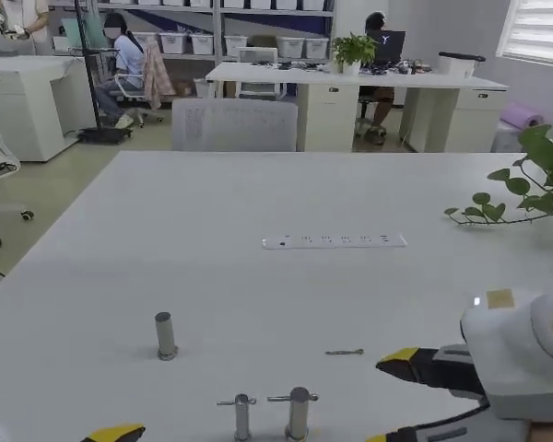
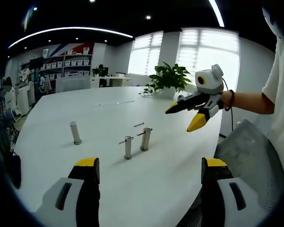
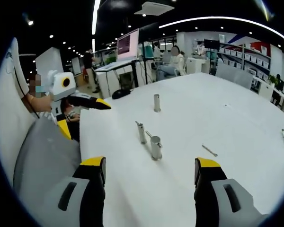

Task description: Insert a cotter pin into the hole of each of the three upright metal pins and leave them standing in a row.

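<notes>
I held both grippers above the white table (image 1: 258,193) with nothing in them. The right gripper (image 1: 390,399) had its jaws spread wide and empty, and the left gripper (image 2: 150,166) was equally wide and equally empty. That seemed right to me, since the next pick was a thin piece of wire and the jaws would have to straddle it before closing.

I took my bearings from the power strip (image 1: 335,241). The loose cotter pin (image 1: 345,352) lay flat on my side of the strip, roughly opposite its middle and clear of everything else, which left room for a jaw on either side. The bare pin (image 1: 166,336) stood upright on my side too, out past the strip's left end, with no wire through it. Nearer me, opposite the strip's left end, the left fitted pin (image 1: 242,416) and the right fitted pin (image 1: 299,412) stood close together, each with a cotter pin crosswise through its top.

My right gripper hung beyond the strip's right end, on my side, with its tips turned toward the loose cotter pin. I judged two of the three pins done. The bare pin's distance from the pair gave me space to reach its hole without knocking them over.
</notes>
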Demonstrator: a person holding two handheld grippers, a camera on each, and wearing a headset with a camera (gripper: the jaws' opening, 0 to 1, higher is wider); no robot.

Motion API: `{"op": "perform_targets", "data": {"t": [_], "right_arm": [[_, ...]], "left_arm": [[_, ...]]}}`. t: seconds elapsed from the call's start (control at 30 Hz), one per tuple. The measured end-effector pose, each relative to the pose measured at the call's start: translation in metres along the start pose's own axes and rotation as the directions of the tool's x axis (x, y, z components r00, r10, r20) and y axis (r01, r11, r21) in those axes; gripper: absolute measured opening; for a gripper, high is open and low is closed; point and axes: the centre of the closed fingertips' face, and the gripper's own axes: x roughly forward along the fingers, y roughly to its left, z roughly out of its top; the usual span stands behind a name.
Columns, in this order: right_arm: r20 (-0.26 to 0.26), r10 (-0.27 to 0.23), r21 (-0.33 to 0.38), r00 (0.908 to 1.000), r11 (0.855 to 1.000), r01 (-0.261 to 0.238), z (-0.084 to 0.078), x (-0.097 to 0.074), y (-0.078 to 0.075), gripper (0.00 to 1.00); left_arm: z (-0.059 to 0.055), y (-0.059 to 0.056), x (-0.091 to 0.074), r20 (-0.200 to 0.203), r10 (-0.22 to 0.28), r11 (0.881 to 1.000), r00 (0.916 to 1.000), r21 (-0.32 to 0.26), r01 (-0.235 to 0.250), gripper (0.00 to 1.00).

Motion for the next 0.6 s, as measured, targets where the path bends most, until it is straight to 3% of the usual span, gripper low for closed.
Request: {"op": "perform_targets", "data": {"t": [0.6], "right_arm": [[0.031,-0.059,0.060,0.9978,0.997,0.058,-0.020,-0.027,0.006,0.94]], "left_arm": [[0.003,0.002,-0.007,0.001,0.030,1.000,0.9996,-0.009,-0.030,0.95]]}}
